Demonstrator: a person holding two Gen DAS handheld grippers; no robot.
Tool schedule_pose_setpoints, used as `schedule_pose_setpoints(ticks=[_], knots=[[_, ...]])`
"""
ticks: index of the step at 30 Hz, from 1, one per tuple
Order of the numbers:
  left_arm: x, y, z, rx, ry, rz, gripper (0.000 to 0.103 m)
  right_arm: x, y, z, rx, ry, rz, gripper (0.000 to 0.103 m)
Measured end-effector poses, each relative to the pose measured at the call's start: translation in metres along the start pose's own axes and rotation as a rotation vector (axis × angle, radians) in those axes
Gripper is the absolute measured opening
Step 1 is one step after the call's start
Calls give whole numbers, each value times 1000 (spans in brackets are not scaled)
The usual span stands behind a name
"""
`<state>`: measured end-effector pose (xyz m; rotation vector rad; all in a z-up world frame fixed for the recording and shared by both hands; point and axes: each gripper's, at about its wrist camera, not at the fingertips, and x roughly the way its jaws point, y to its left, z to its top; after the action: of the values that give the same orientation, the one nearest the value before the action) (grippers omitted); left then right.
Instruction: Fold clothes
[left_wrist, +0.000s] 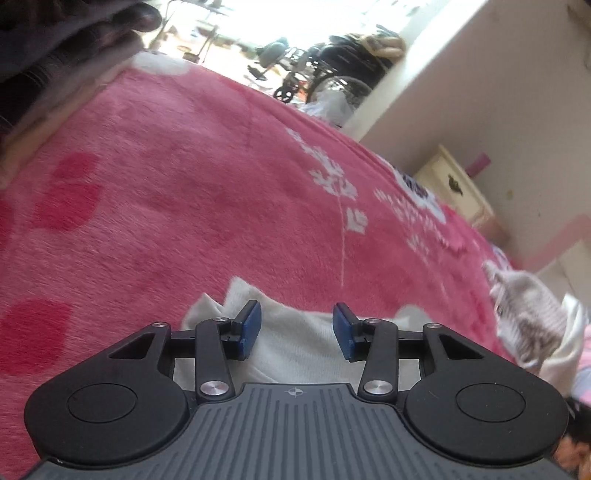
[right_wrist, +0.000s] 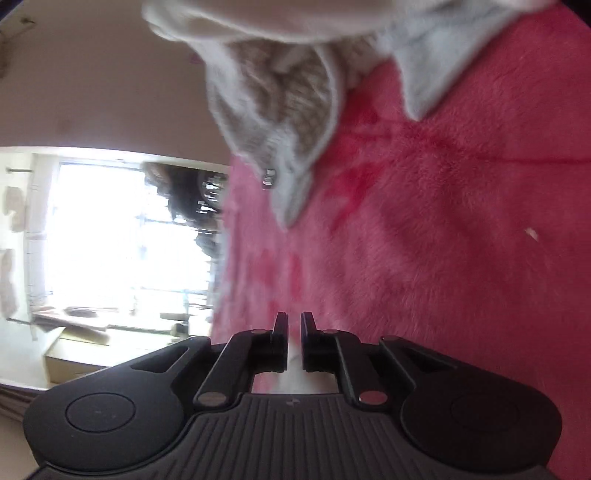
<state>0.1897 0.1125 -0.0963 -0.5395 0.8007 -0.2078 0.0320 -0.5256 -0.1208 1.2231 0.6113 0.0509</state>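
Note:
A white garment (left_wrist: 291, 343) lies on the pink fleece blanket (left_wrist: 207, 206) right under my left gripper (left_wrist: 297, 330), which is open with its blue pads above the cloth. My right gripper (right_wrist: 294, 341) is nearly closed, pinching a strip of white cloth (right_wrist: 294, 373) between its fingers. In the right wrist view a grey and beige knitted garment with a zip pull (right_wrist: 273, 110) hangs at the top over the blanket (right_wrist: 443, 240). The same knitted garment (left_wrist: 528, 317) shows at the right edge of the left wrist view.
A stack of dark and pale folded clothes (left_wrist: 44, 66) sits at the blanket's far left. Beyond the bed stand a wheelchair (left_wrist: 332, 74), a cream bedside cabinet (left_wrist: 454, 184) and a wall. A bright window (right_wrist: 110, 240) lies past the bed edge.

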Motion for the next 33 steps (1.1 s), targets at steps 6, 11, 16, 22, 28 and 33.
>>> schedule_pose_setpoints(ticks=[6,11,16,22,28,33], knots=[[-48,-4,26,54,25,42,51,8,57,-69,-287,114,5,25],[-76,5,36,63,96,90,53,53,146,-206,-791,370,67,36],[-83,15,36,80,231,167,53,90,189,-343,-1187,513,192,43],[-92,29,29,74,294,200,53,108,187,-440,-1605,486,288,51],[-89,43,21,69,320,194,53,106,186,-471,-1734,490,328,50],[-88,49,19,67,329,186,53,116,172,-490,-1768,601,275,53]])
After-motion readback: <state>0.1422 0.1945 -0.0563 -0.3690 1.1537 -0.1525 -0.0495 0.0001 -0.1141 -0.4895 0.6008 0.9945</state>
